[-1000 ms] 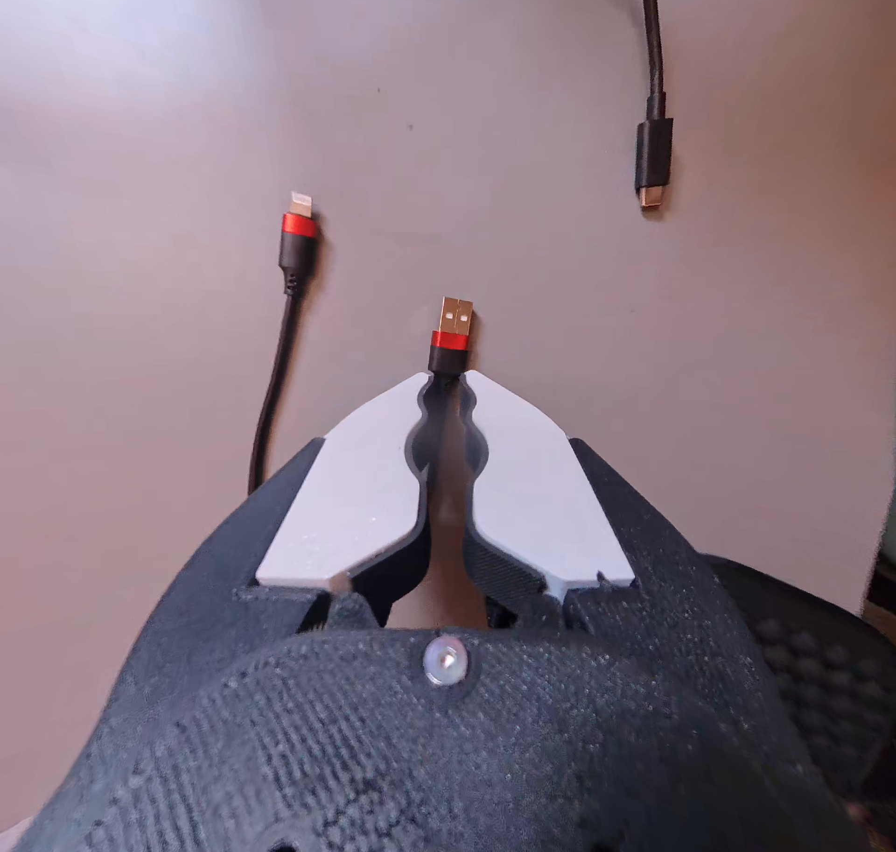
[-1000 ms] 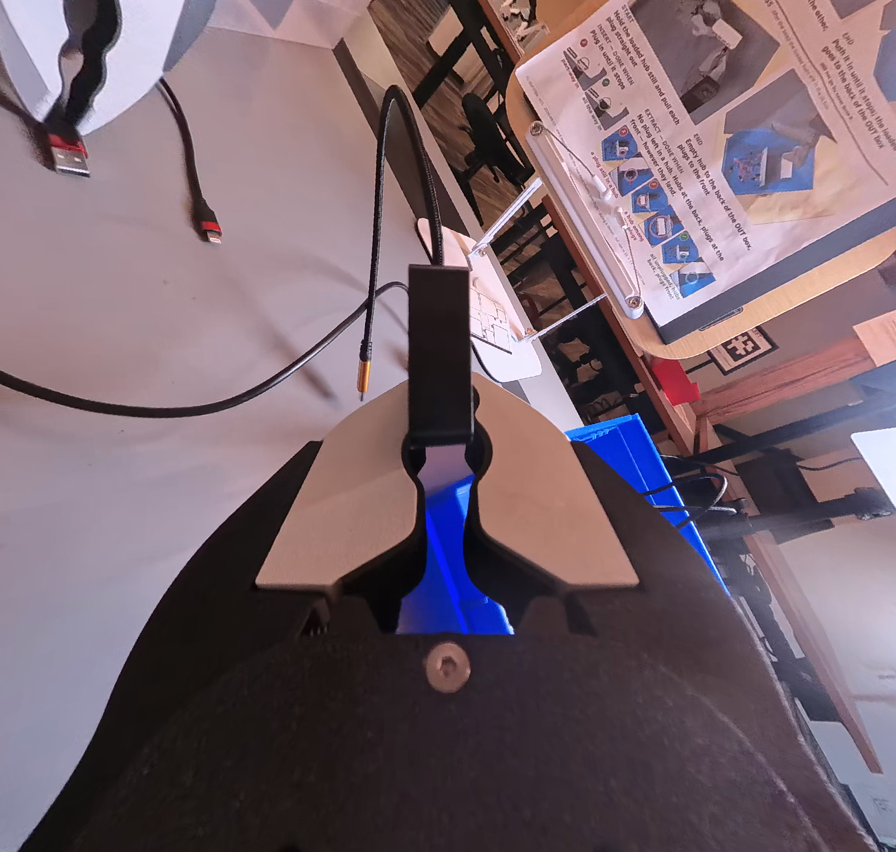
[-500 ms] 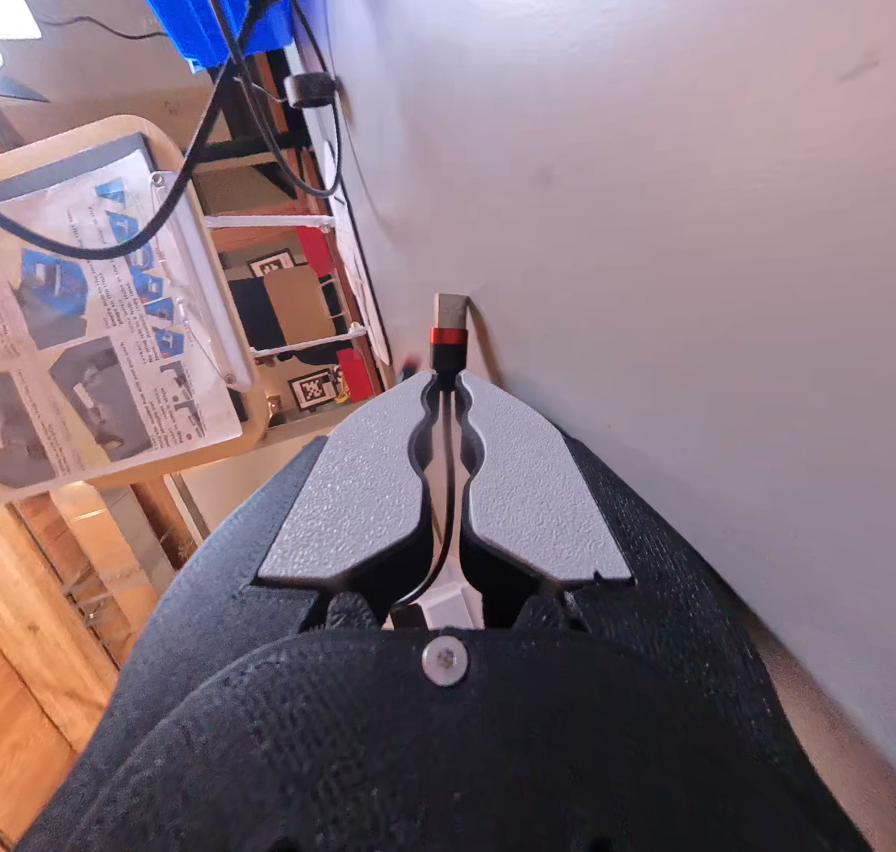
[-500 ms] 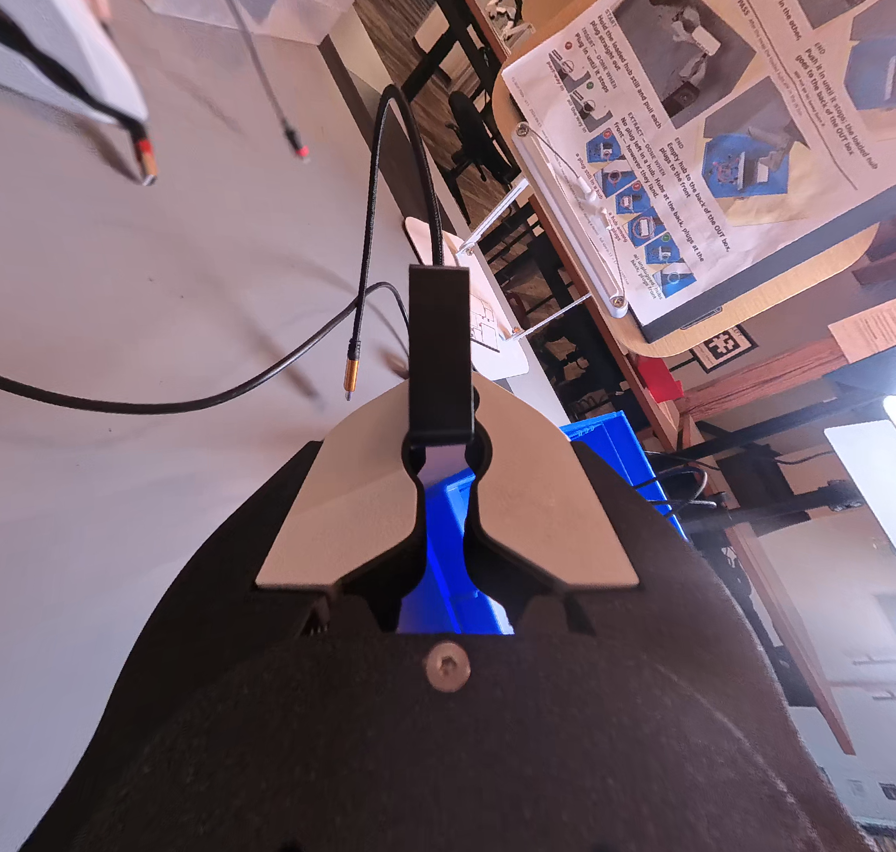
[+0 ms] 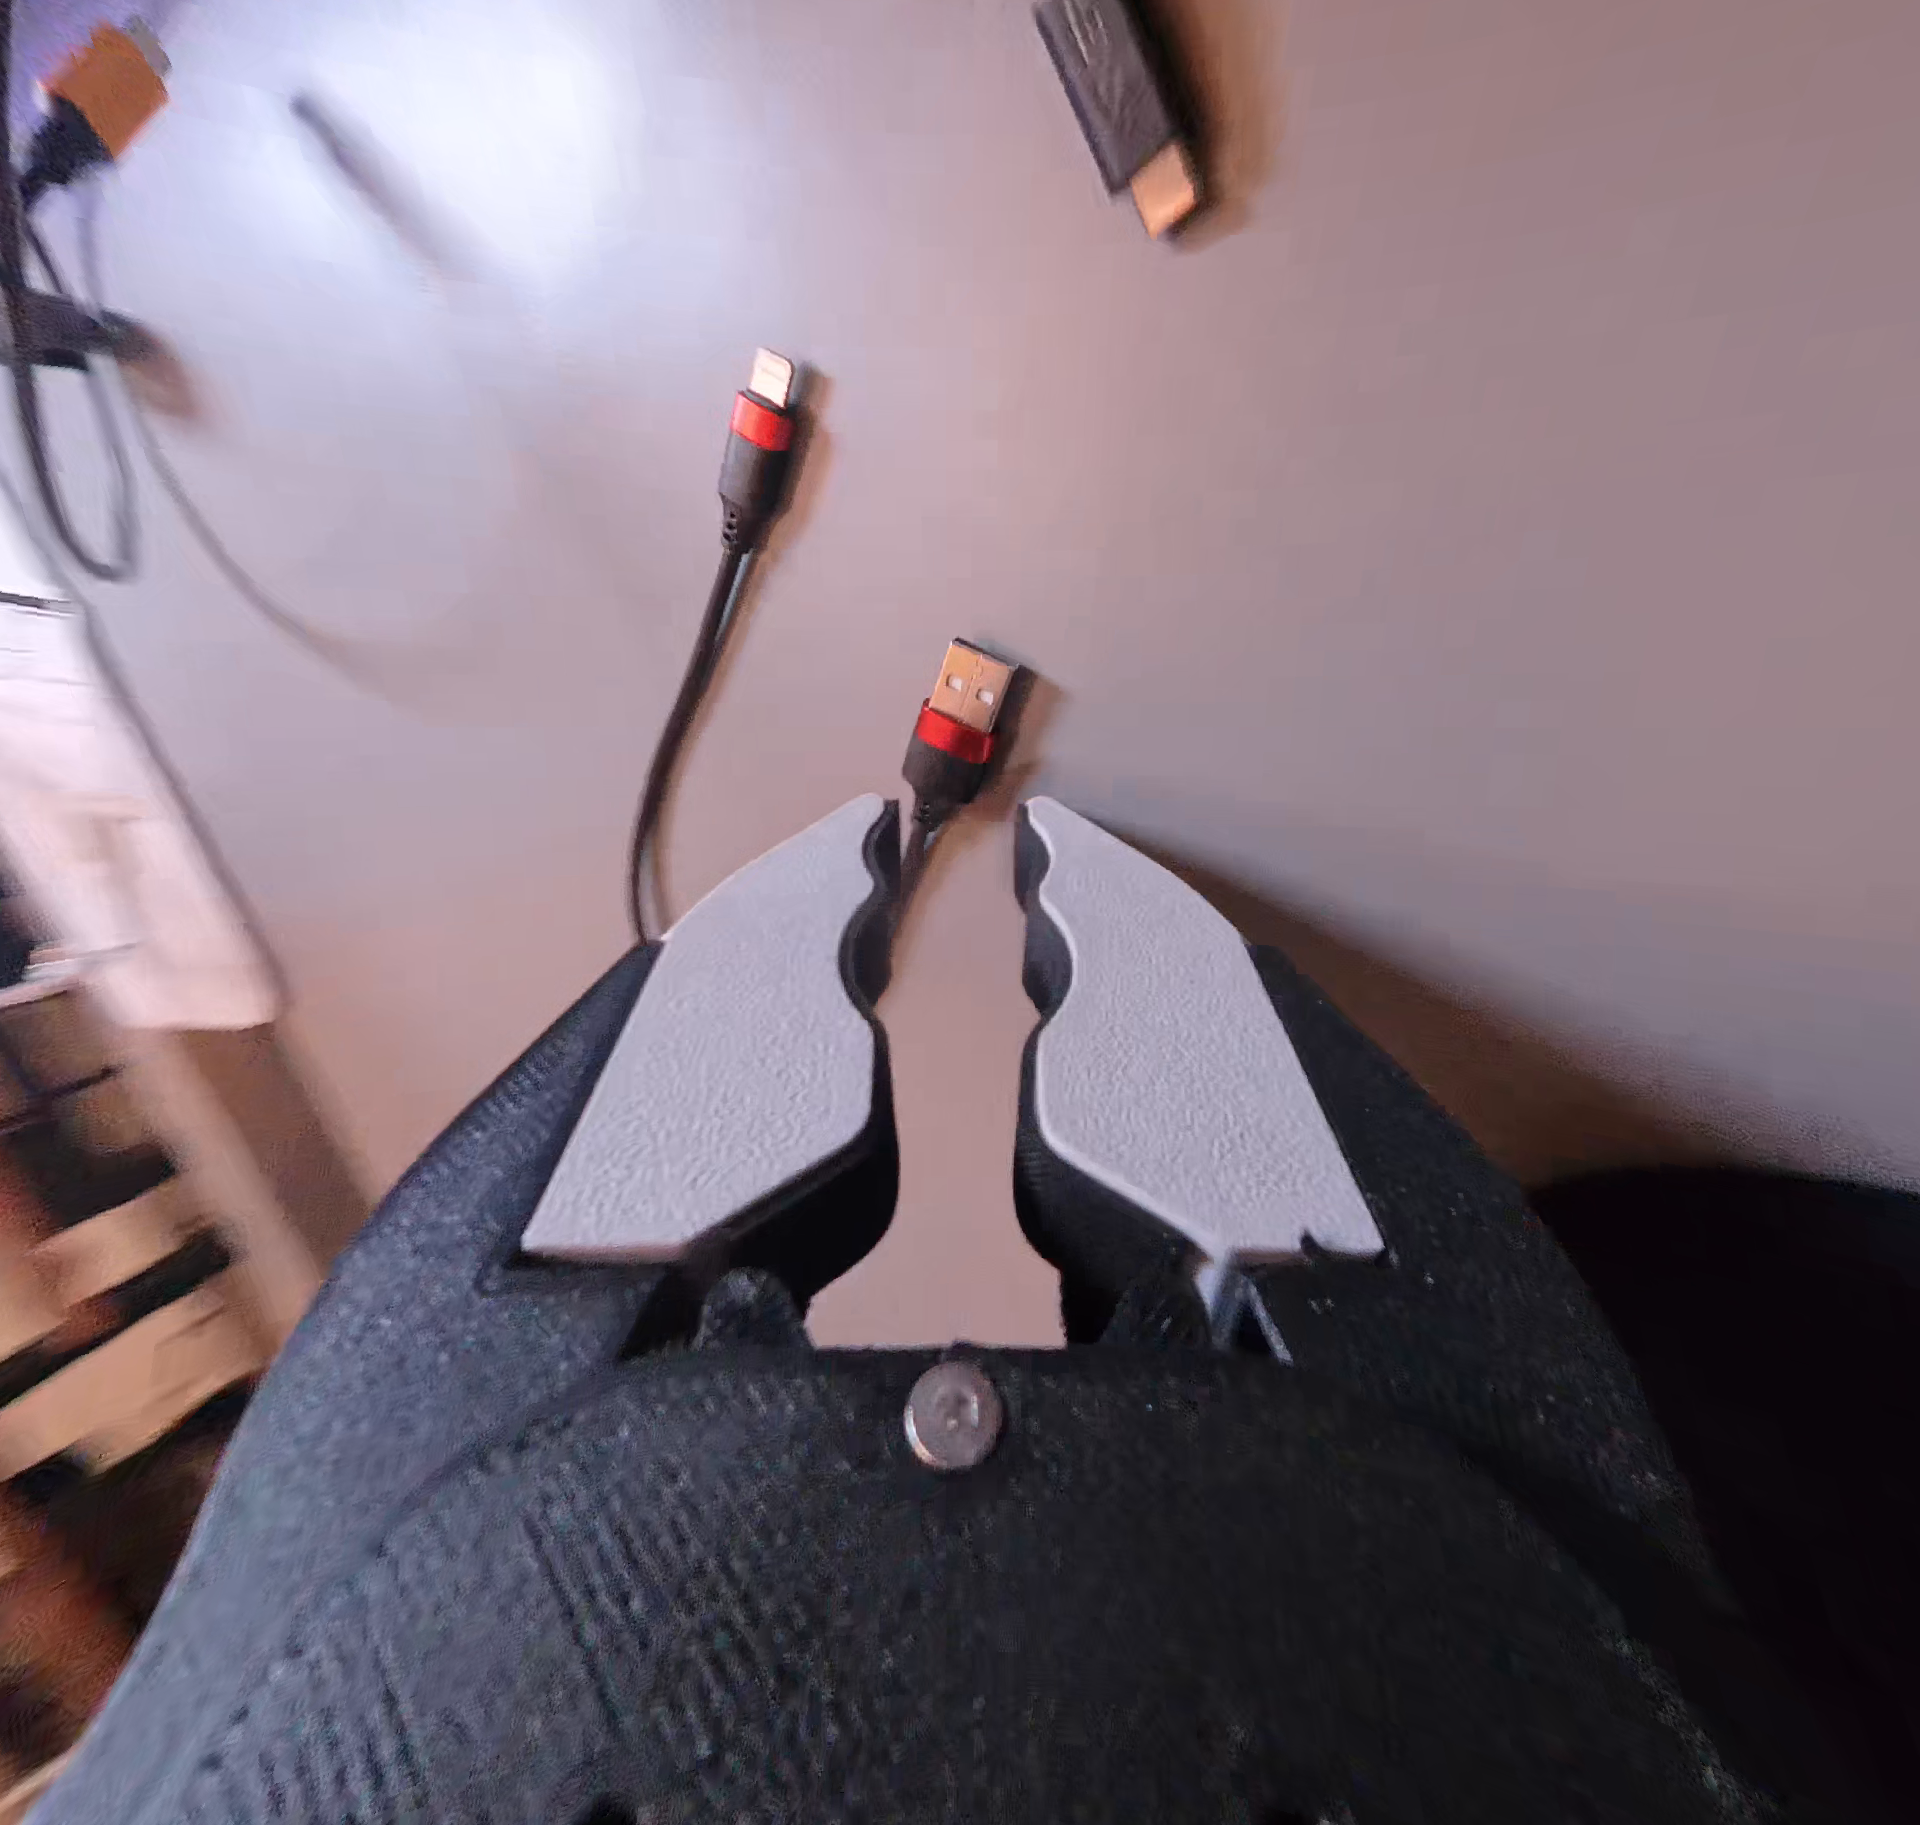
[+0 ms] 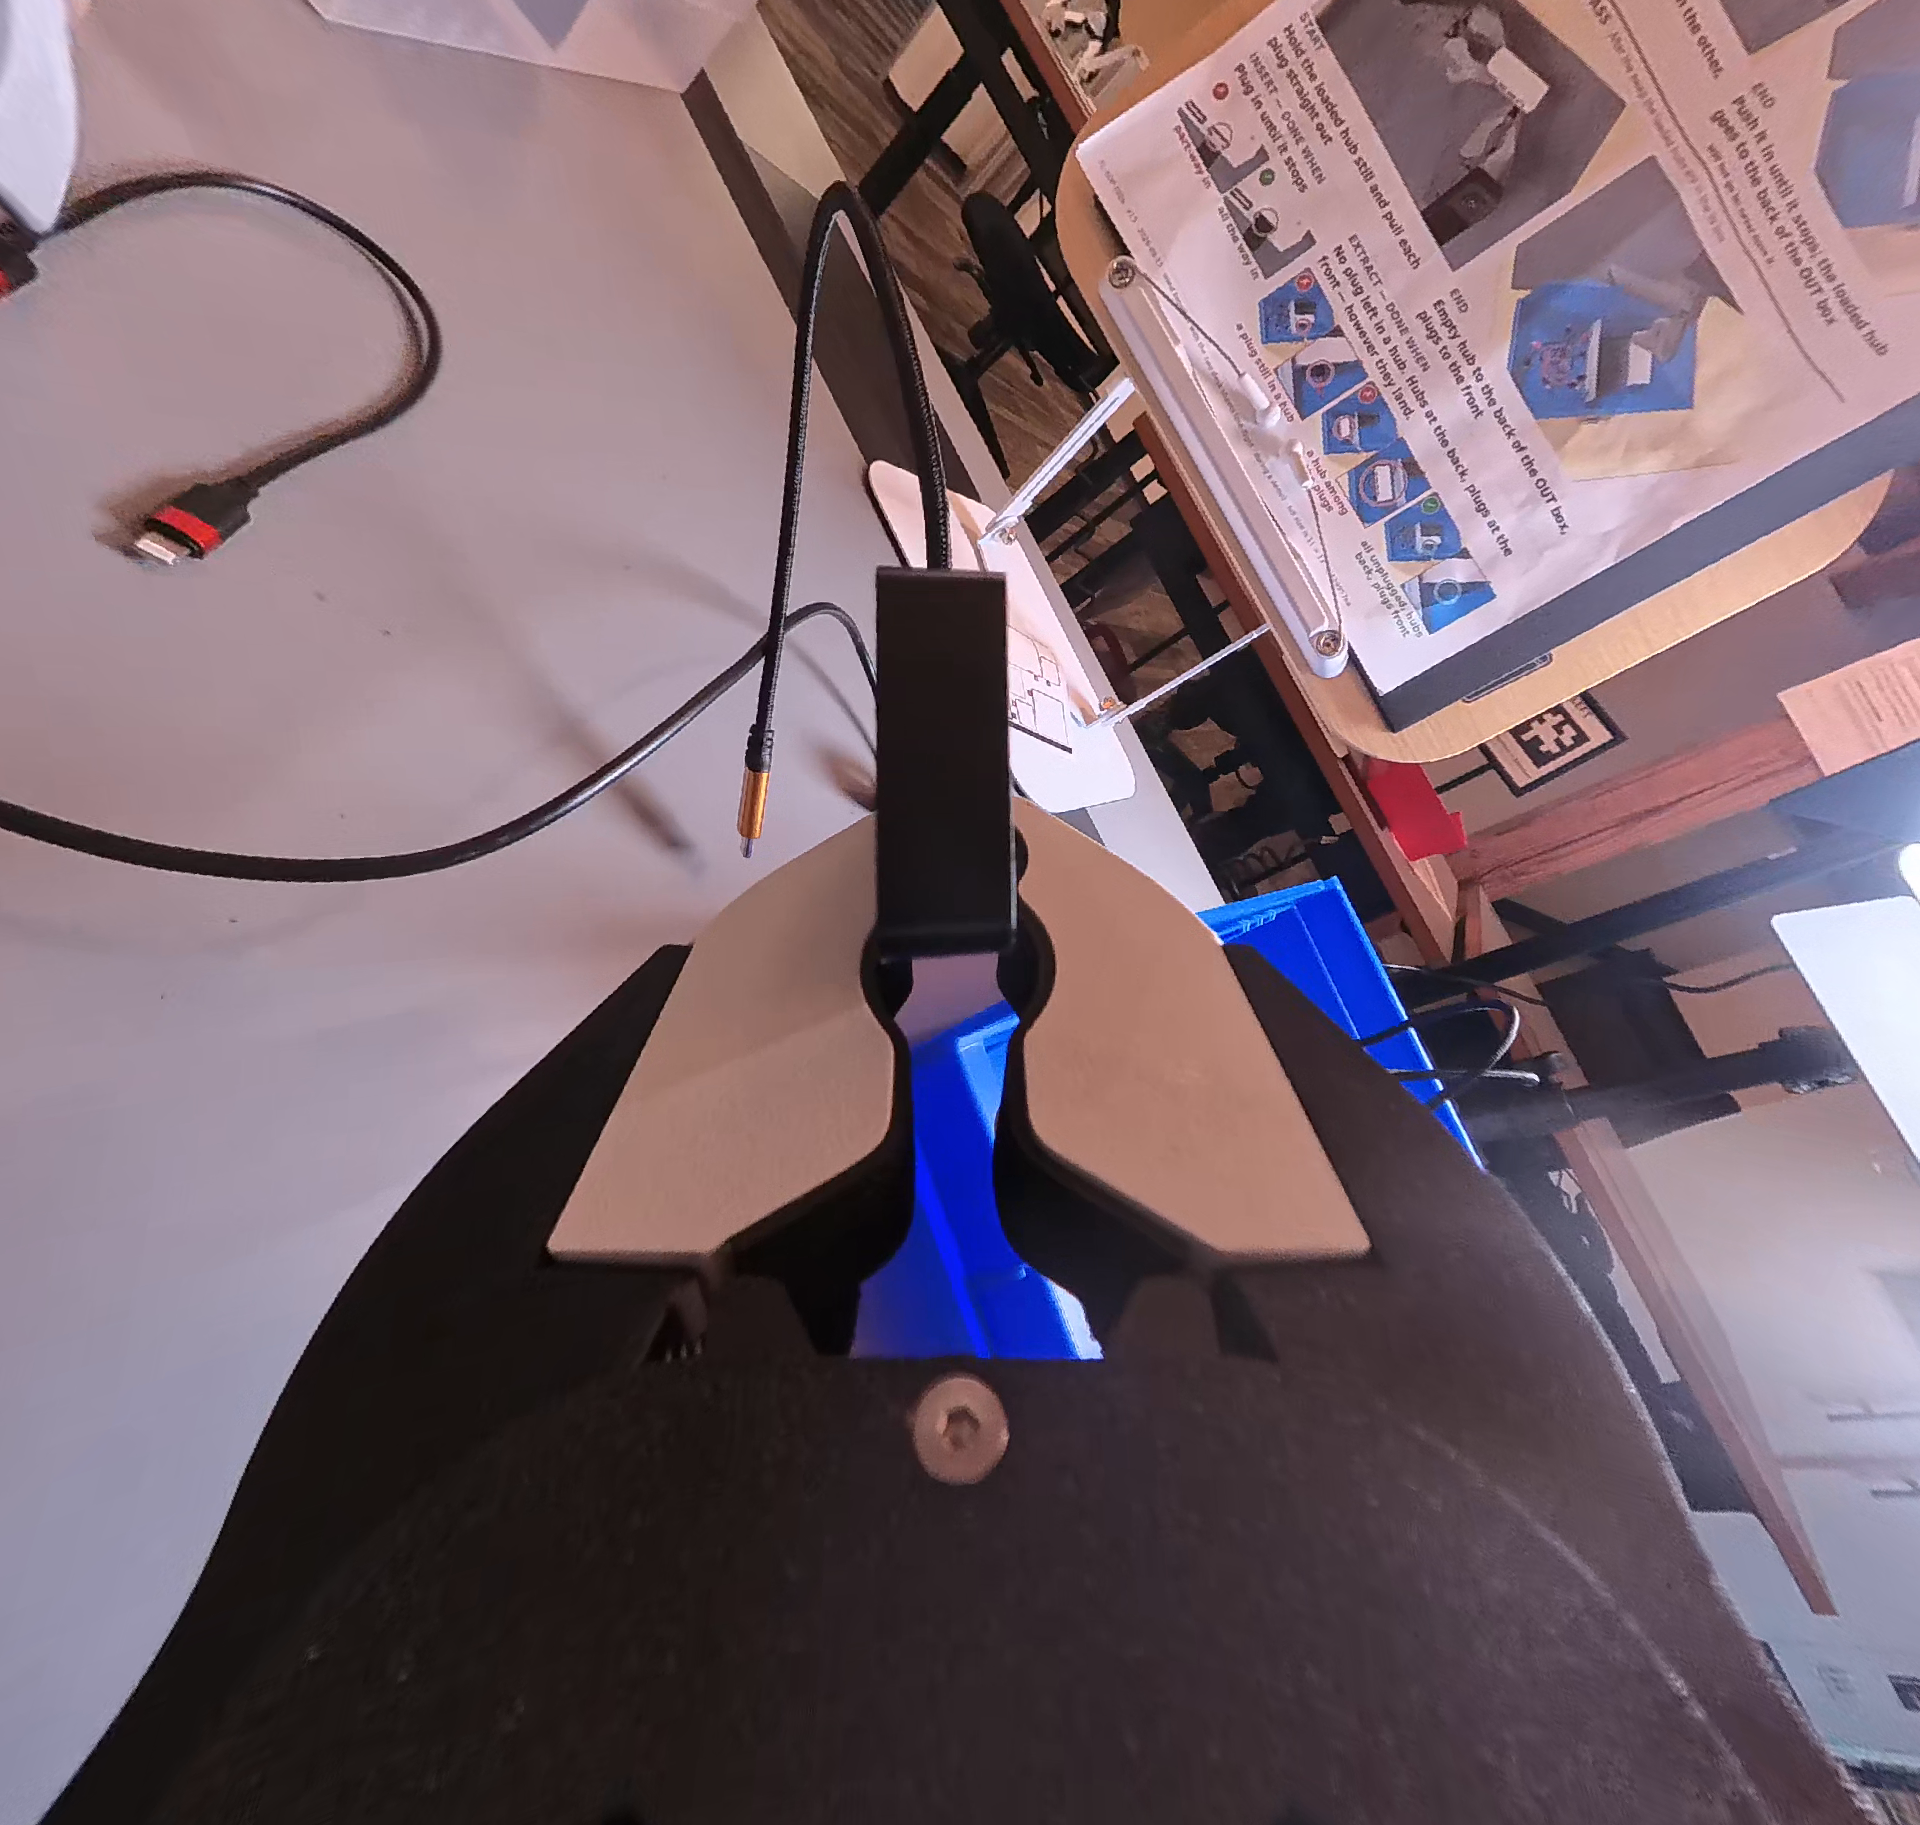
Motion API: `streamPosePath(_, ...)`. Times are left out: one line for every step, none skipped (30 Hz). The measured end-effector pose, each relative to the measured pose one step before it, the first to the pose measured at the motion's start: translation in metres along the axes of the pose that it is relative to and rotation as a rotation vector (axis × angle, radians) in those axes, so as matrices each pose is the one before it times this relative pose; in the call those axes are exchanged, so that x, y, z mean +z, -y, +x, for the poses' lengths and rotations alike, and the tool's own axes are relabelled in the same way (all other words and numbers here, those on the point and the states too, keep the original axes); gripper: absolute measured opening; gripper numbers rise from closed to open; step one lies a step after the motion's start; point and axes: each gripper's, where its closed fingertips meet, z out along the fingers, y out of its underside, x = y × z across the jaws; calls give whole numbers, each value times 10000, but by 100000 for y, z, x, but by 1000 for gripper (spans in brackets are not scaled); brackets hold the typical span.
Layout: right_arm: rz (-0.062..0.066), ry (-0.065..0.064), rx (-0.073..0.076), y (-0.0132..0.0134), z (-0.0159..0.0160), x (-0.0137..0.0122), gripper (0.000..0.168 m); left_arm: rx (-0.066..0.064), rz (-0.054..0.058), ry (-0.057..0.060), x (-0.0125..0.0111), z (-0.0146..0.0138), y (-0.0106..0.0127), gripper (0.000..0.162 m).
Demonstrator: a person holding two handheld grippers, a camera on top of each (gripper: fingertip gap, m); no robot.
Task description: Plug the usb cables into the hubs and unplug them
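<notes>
The left claw (image 5: 951, 819) is seen with its grey fingers parted, nothing clamped; the red-collared black USB-A plug (image 5: 961, 721) lies on the pale grey desk (image 5: 1455, 528) just ahead of the tips, its cable running beside the left finger. A red-collared small flat-tipped plug (image 5: 762, 414) rests nearby on the desk. The right claw (image 6: 948, 902) is closed on a slim black rectangular hub (image 6: 943, 757), held above the desk, with a black braided cable with a gold tip (image 6: 755, 799) hanging from it.
</notes>
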Motion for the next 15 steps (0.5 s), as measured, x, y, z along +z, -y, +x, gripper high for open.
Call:
streamPosePath(6, 18, 15, -6, -8, 4, 13, -677, 612, -811, -417, 138, 290, 25)
streamPosePath(13, 18, 20, -4, -7, 3, 13, -591, 713, -488, -455, -431, 476, 26)
streamPosePath(11, 20, 21, 14, -12, 12, 13, -502, 687, -251, -419, -888, 536, 24)
streamPosePath(5, 23, 21, -7, -29, 12, 13, -401, 437, -227, -254, -1010, 345, 24)
streamPosePath(-1, 15, 16, -16, -26, 16, 13, -234, 201, -156, -15, -1100, 223, 25)
streamPosePath(-9, -2, 5, -29, 2, -3, 13, -9, 52, -123, 238, -1001, 193, 26)
streamPosePath(-14, -20, 0, -46, 38, -6, 13, 236, -113, -85, 499, -831, 76, 26)
streamPosePath(-21, -28, 10, -71, 77, -33, 13, 418, -292, -49, 693, -684, -139, 26)
streamPosePath(-22, -34, 28, -80, 117, -45, 13, 480, -326, -159, 780, -383, -185, 28)
streamPosePath(-16, -38, 45, -99, 145, -53, 13, 362, -136, -289, 735, -57, 80, 28)
streamPosePath(-19, -38, 59, -136, 164, -64, 13, 264, -189, -360, 639, 133, 38, 28)
streamPosePath(-24, -38, 66, -163, 180, -65, 13, 315, -290, -269, 515, 116, -115, 28)
streamPosePath(-25, -30, 68, -198, 172, -71, 13, 231, 108, -218, 88, 72, 452, 25)
streamPosePath(-23, -19, 76, -205, 140, -51, 13, 185, -197, -261, 105, 175, -24, 22)
streamPosePath(-15, -5, 82, -201, 131, -30, 13, 146, -154, -265, 40, 286, -23, 17)
